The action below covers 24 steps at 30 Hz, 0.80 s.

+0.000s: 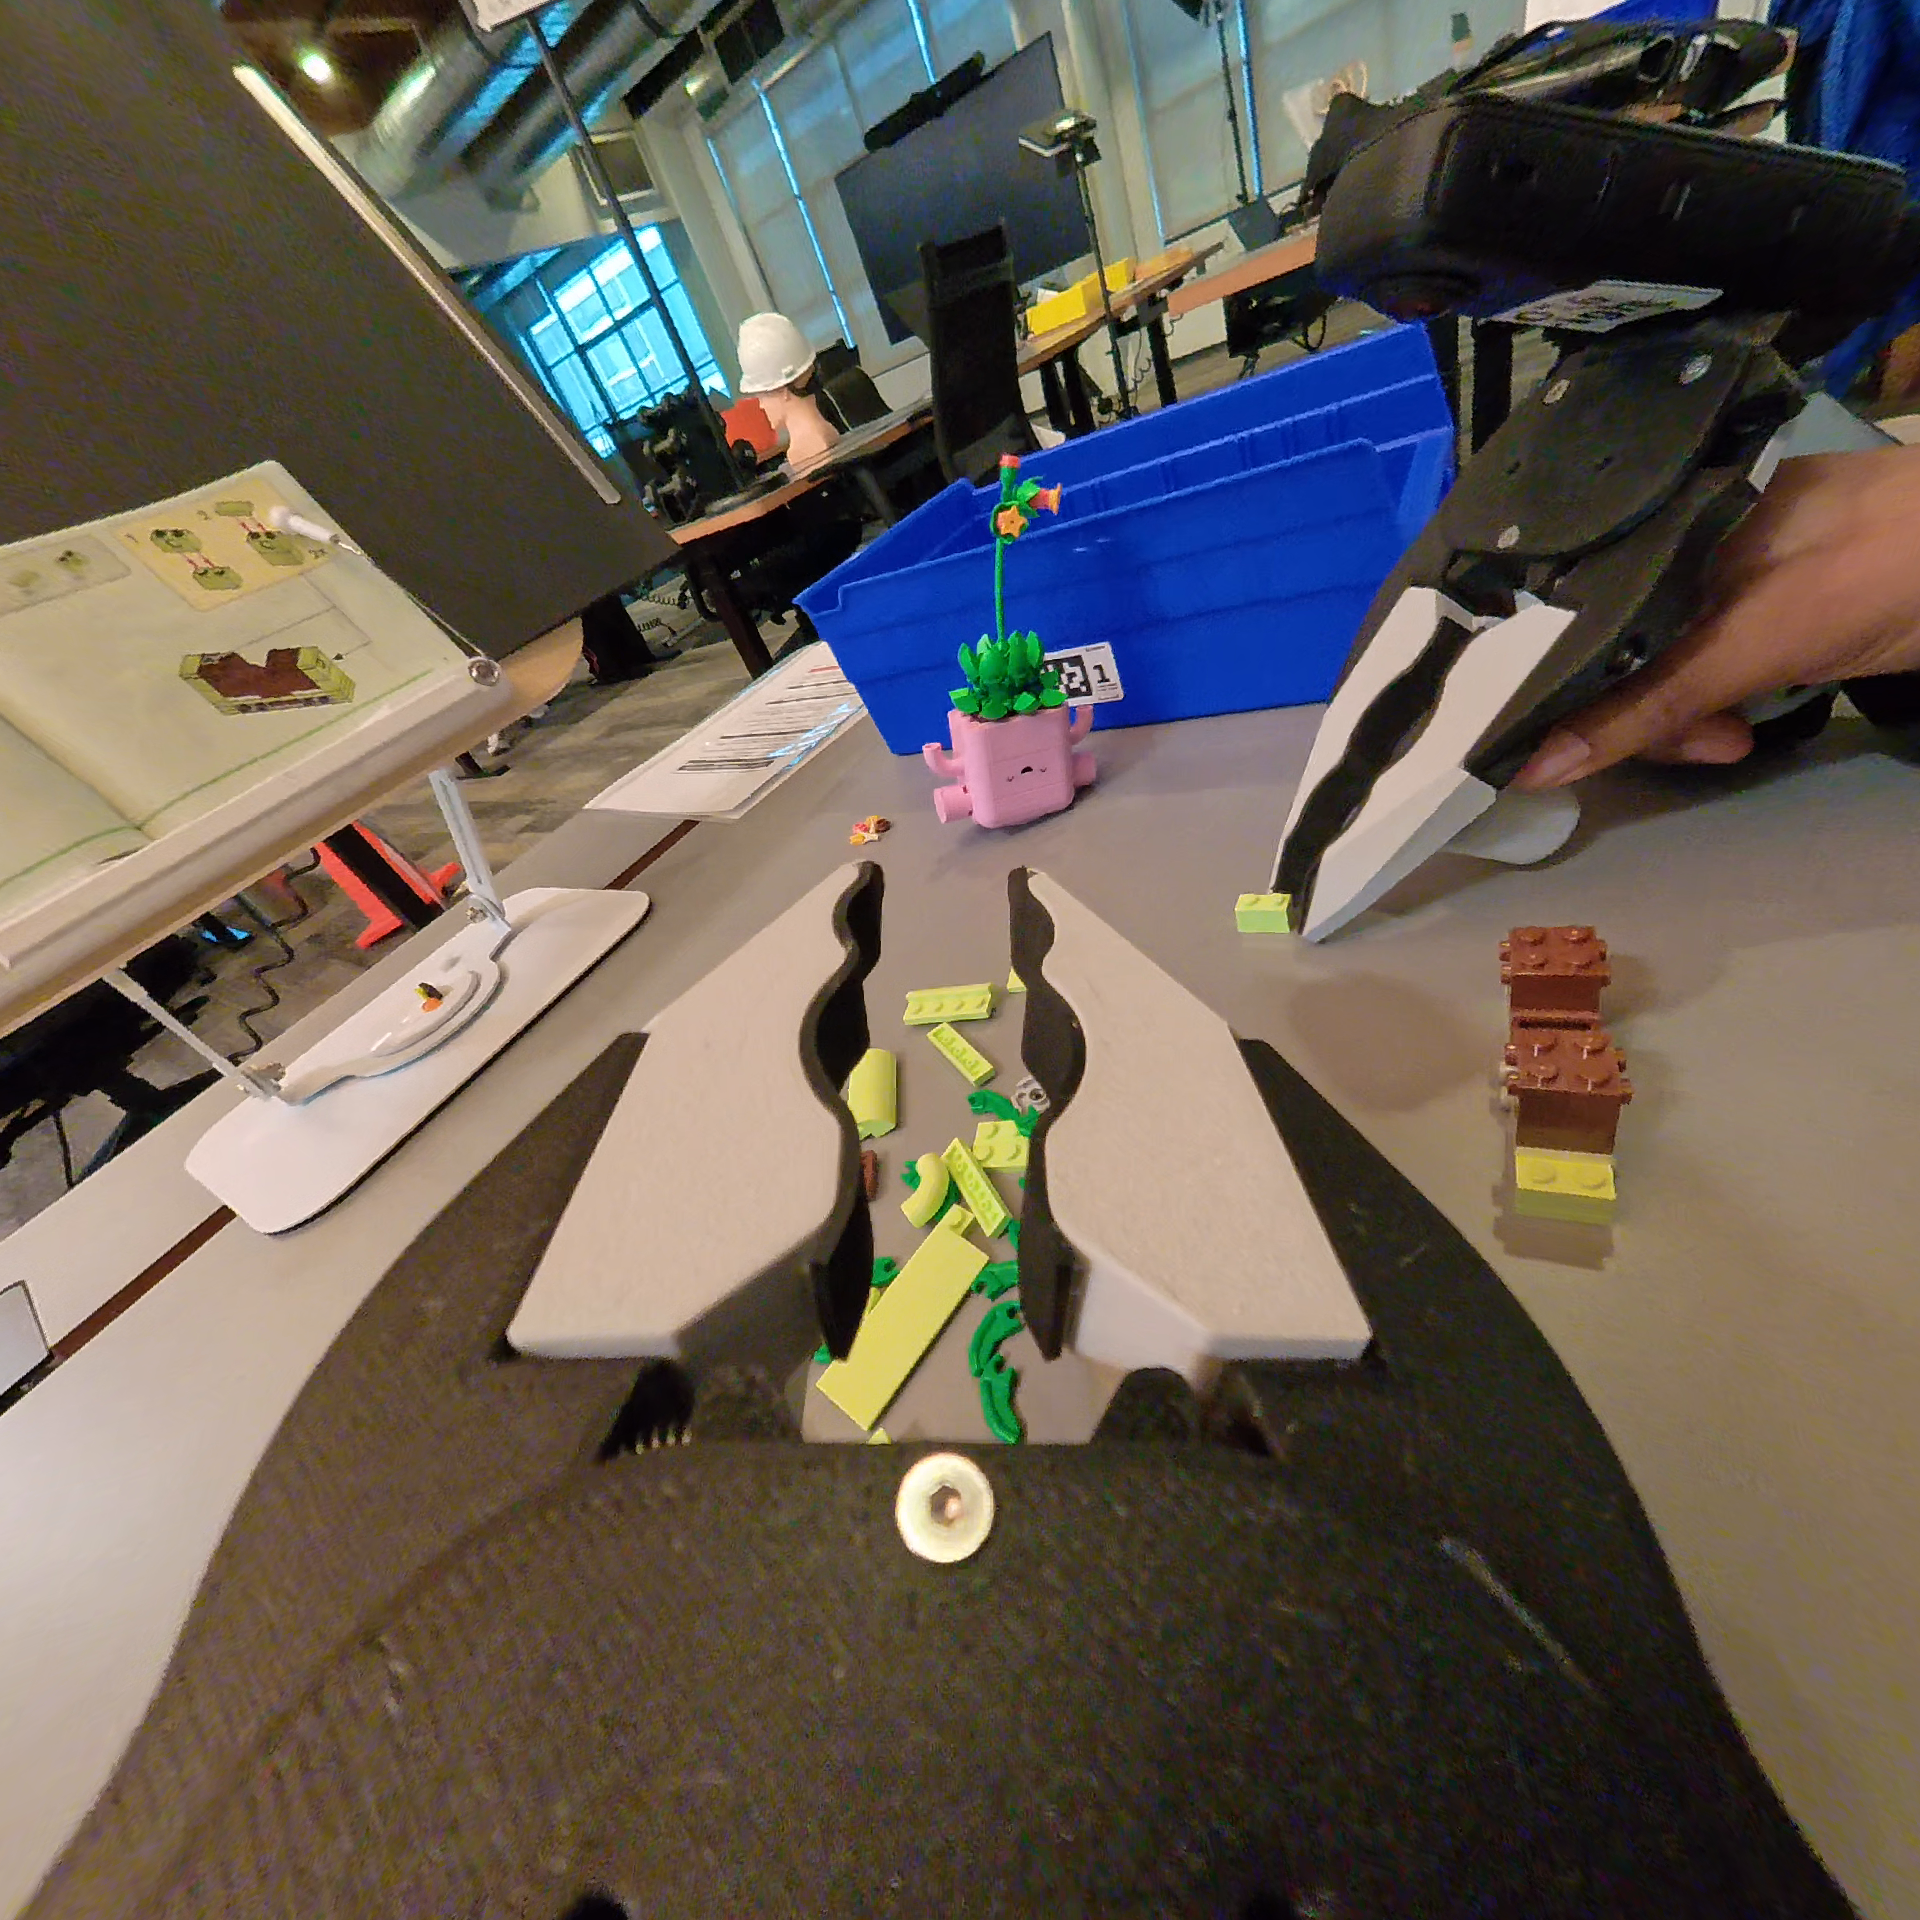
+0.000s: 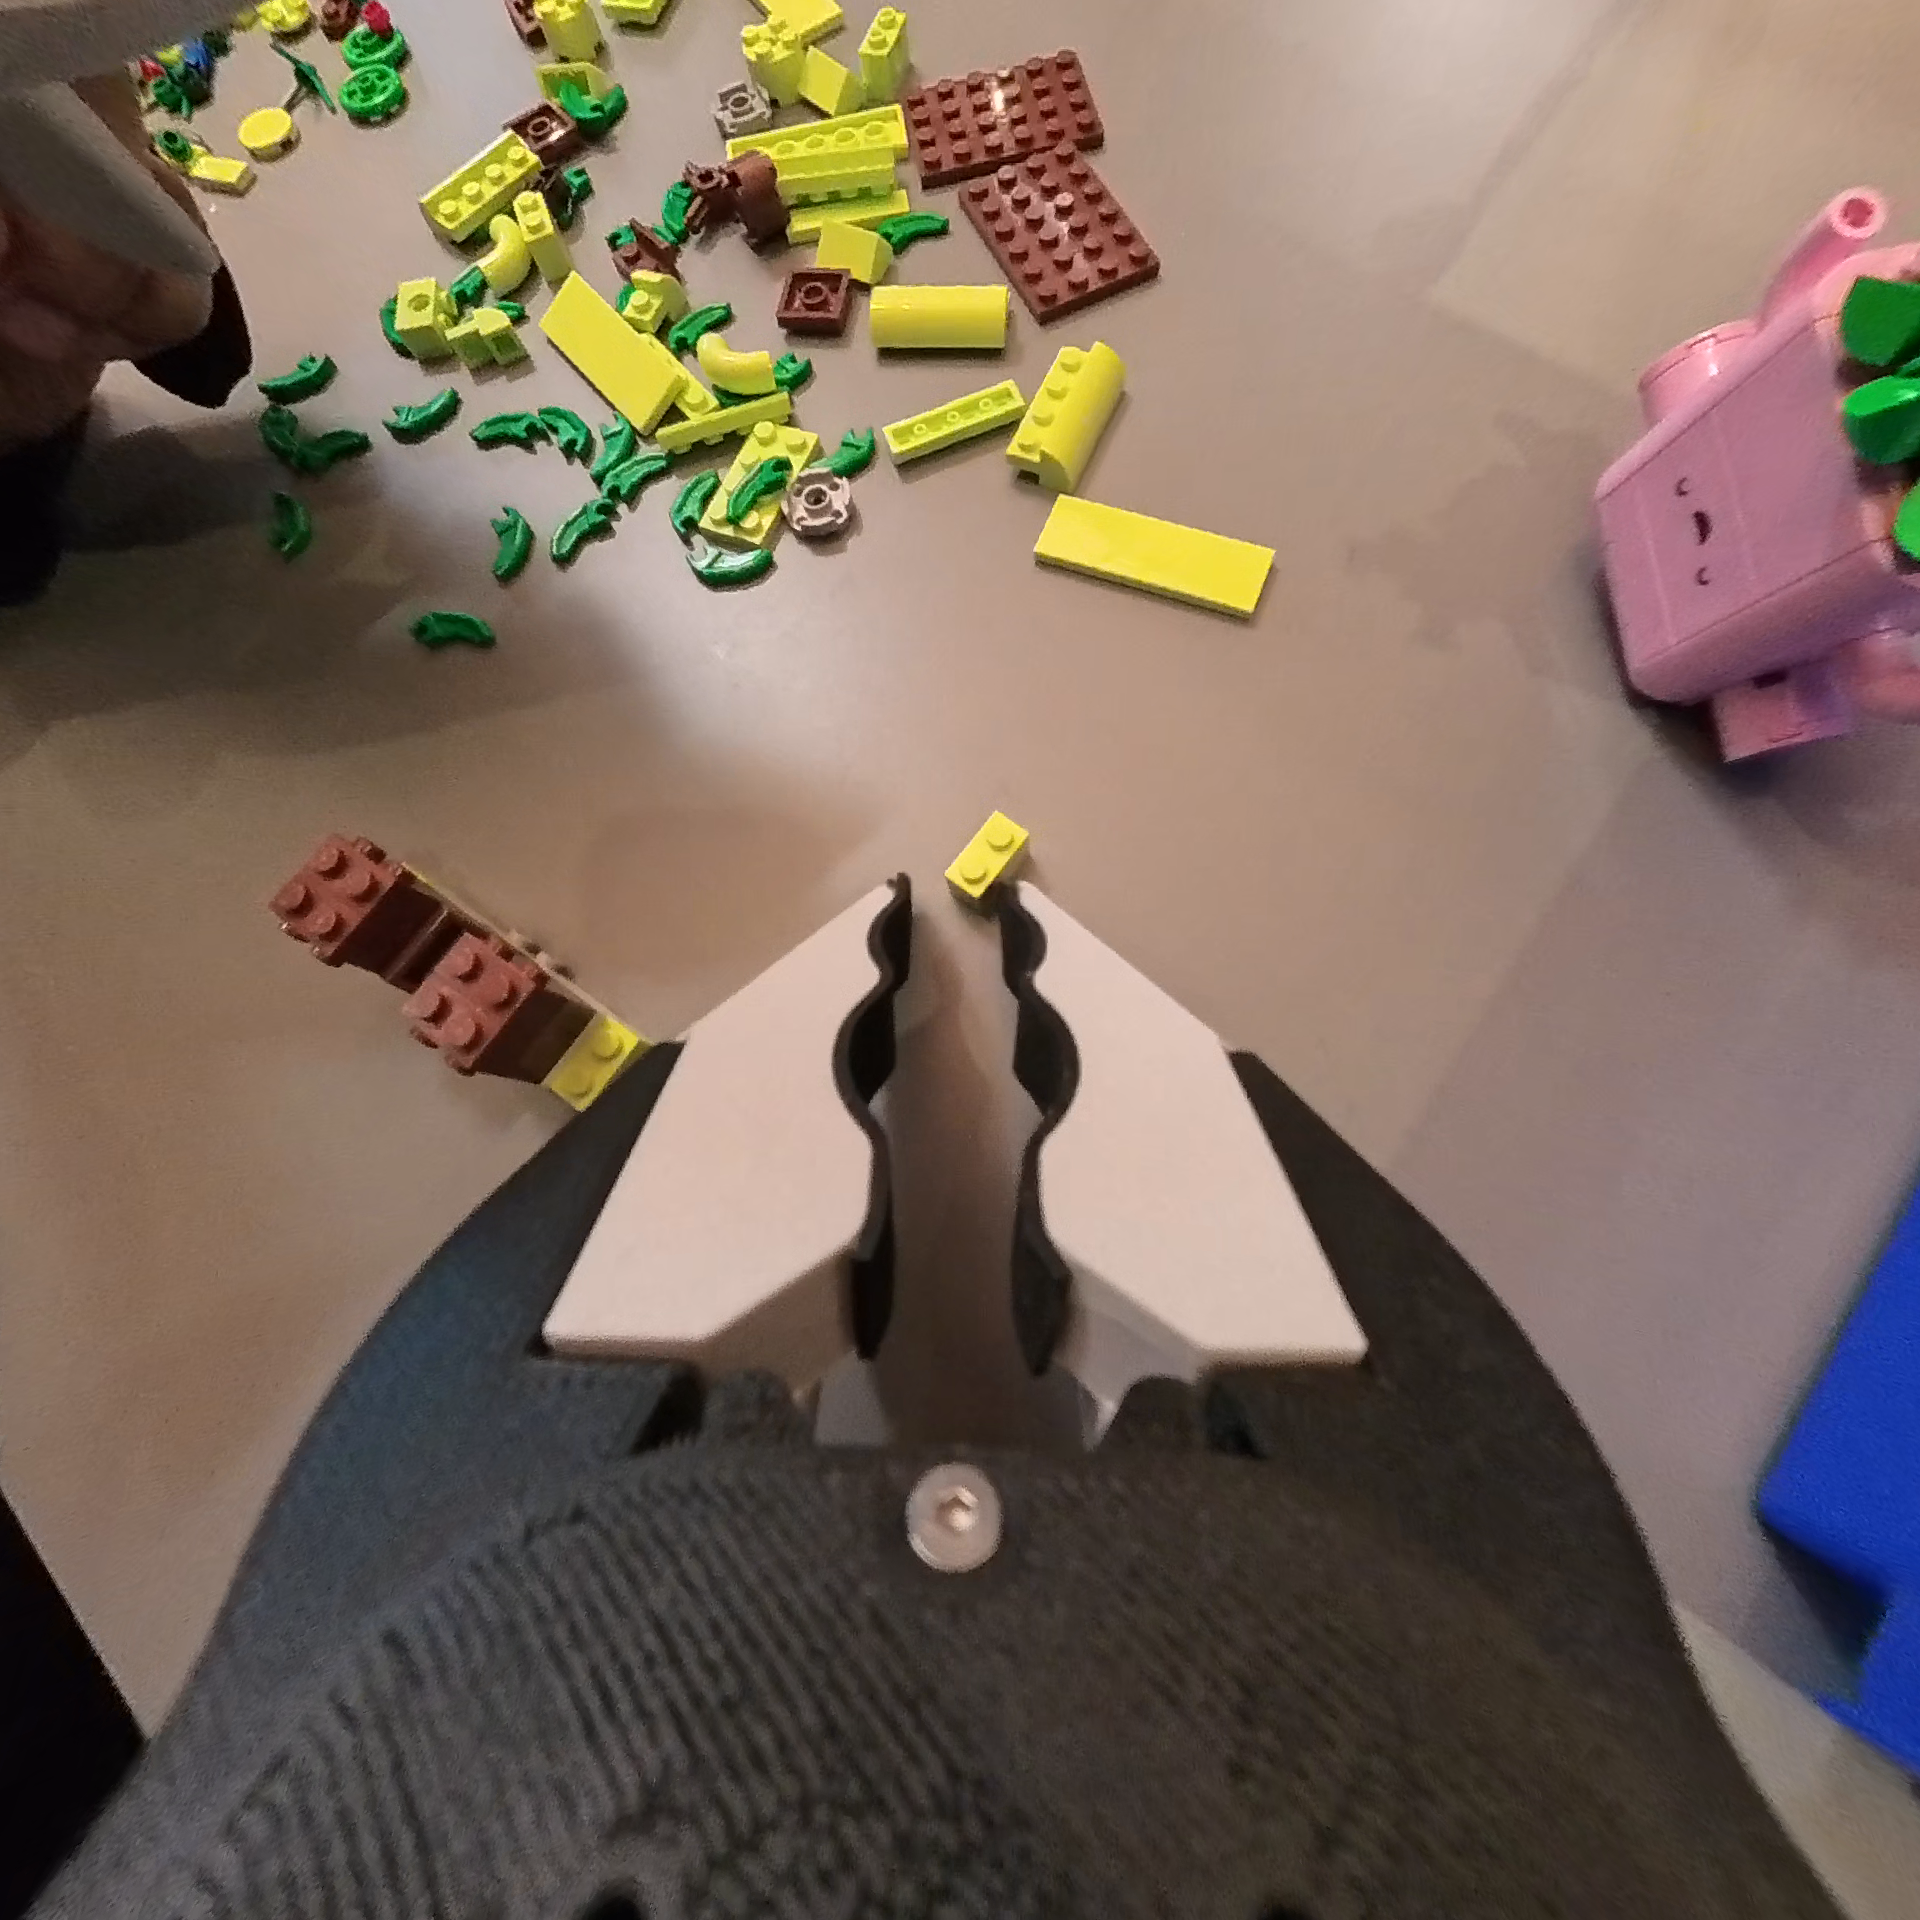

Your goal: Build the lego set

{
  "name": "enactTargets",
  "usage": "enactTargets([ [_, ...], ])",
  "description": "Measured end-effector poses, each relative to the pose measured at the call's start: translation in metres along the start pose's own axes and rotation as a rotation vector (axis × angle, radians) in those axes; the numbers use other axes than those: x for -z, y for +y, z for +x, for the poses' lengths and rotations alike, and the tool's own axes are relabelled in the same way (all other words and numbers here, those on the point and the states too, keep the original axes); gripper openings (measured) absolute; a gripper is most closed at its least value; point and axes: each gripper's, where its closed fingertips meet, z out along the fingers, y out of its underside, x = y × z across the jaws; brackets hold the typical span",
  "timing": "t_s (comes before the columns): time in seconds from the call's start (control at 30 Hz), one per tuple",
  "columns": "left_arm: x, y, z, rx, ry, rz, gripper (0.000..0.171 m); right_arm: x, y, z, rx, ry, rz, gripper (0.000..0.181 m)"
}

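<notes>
My left gripper [image 1: 945,883] is open and empty, hovering over a scatter of lime and green pieces [image 1: 940,1174] on the grey table [image 1: 1714,1455]. My right gripper [image 2: 956,899] is open and empty, tips down at the table. A small lime 1x2 brick [image 2: 989,850] lies just off its right fingertip; in the left wrist view this brick [image 1: 1264,912] sits beside the right gripper's tips [image 1: 1304,920]. A brown and lime assembly [image 2: 457,977] lies to the gripper's left, also seen in the left wrist view [image 1: 1558,1081].
A pile of loose pieces [image 2: 644,343] with two brown plates [image 2: 1039,177] and a lime tile [image 2: 1153,556] lies ahead. A pink pot model [image 1: 1013,769] with a green plant, a blue bin [image 1: 1195,582] and an instruction booklet on a stand [image 1: 177,665] stand around. There is about 15 cm between the tips of the two grippers.
</notes>
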Motion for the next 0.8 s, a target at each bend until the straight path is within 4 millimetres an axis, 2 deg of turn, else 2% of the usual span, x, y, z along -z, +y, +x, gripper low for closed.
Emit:
enactTargets([
  [0.2,0.000,0.002,-0.008,0.032,-0.031,-0.006,0.022,0.006,-0.009,0.006,0.028,0.031,0.067,0.025],
  [0.43,0.007,0.012,-0.045,0.275,-0.126,0.003,0.018,0.022,-0.030,0.011,-0.047,-0.040,0.232,0.026],
  [0.6,0.012,0.025,-0.064,0.337,-0.208,-0.043,0.001,0.027,-0.034,0.011,-0.082,-0.082,0.270,0.021],
  [0.7,0.018,0.030,-0.078,0.406,-0.256,-0.033,0.000,0.024,-0.032,0.008,-0.055,-0.071,0.249,0.020],
  [0.8,0.018,0.039,-0.084,0.512,-0.237,-0.057,0.000,0.019,-0.028,0.006,-0.021,-0.052,0.208,0.019],
])
